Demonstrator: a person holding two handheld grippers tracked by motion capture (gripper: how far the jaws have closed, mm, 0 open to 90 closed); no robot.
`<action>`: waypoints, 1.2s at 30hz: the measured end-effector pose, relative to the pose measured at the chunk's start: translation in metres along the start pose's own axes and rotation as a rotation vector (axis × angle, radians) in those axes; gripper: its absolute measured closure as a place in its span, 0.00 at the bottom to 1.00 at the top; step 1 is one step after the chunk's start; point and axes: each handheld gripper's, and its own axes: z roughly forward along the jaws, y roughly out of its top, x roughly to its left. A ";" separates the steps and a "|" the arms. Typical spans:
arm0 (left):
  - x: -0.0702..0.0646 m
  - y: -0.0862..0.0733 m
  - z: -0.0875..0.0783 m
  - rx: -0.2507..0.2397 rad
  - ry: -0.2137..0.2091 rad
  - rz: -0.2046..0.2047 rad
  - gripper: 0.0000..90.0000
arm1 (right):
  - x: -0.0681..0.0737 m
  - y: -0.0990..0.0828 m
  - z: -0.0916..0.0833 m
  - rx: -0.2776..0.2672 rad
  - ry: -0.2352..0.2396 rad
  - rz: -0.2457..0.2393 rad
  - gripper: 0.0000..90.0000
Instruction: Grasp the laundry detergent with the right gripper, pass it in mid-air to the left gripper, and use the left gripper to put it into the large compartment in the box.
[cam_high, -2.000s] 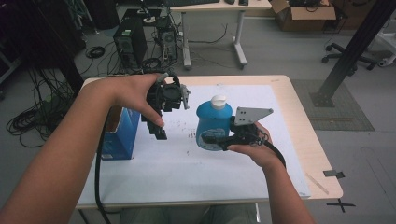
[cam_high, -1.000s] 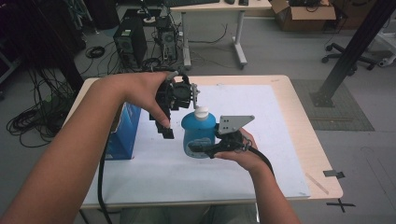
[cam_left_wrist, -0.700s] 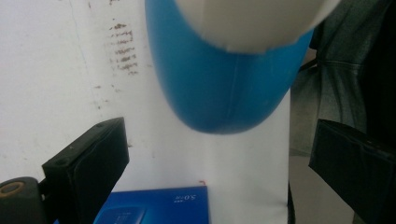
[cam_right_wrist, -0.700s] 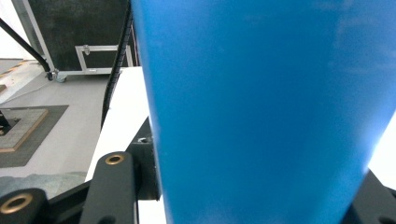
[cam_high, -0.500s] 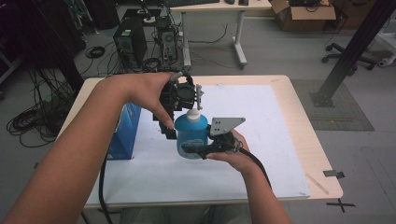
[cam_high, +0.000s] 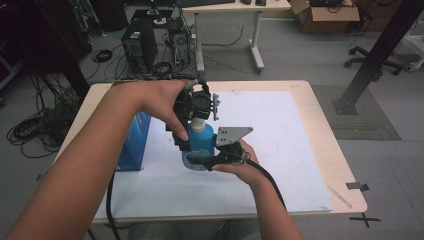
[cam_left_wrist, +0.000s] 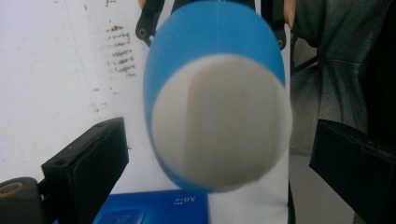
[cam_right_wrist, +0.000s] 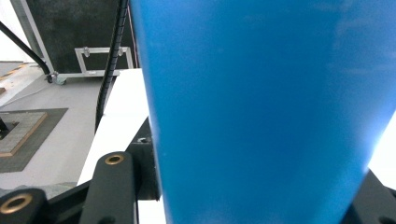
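We see a smooth, matt blue plastic bottle (cam_high: 201, 145) w/ matt white cap (cam_left_wrist: 219, 121); white paper sheet (cam_high: 280, 150), scuffed, on a pale wood table (cam_high: 330, 145); glossy blue cardboard box (cam_high: 134, 145); matt black jaws.

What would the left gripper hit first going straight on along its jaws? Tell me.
Most likely the white cap of the blue bottle: the left gripper points down at it, its open jaws either side. How near is unclear.

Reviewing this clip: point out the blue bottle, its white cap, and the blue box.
blue bottle (cam_high: 202, 142), high view, on its body below the neck.
white cap (cam_left_wrist: 219, 123), left gripper view, on the cap's flat top.
blue box (cam_high: 135, 145), high view, on its side face.
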 end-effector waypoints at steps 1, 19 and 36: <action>0.000 0.000 0.000 0.000 0.000 0.000 0.05 | 0.000 0.000 0.000 0.000 0.000 0.000 0.50; -0.003 0.003 0.004 0.008 0.020 -0.008 0.07 | 0.000 0.009 0.007 -0.006 -0.006 -0.010 0.50; -0.003 0.006 0.007 0.015 0.036 0.001 0.15 | 0.001 0.014 0.006 -0.015 -0.008 -0.019 0.49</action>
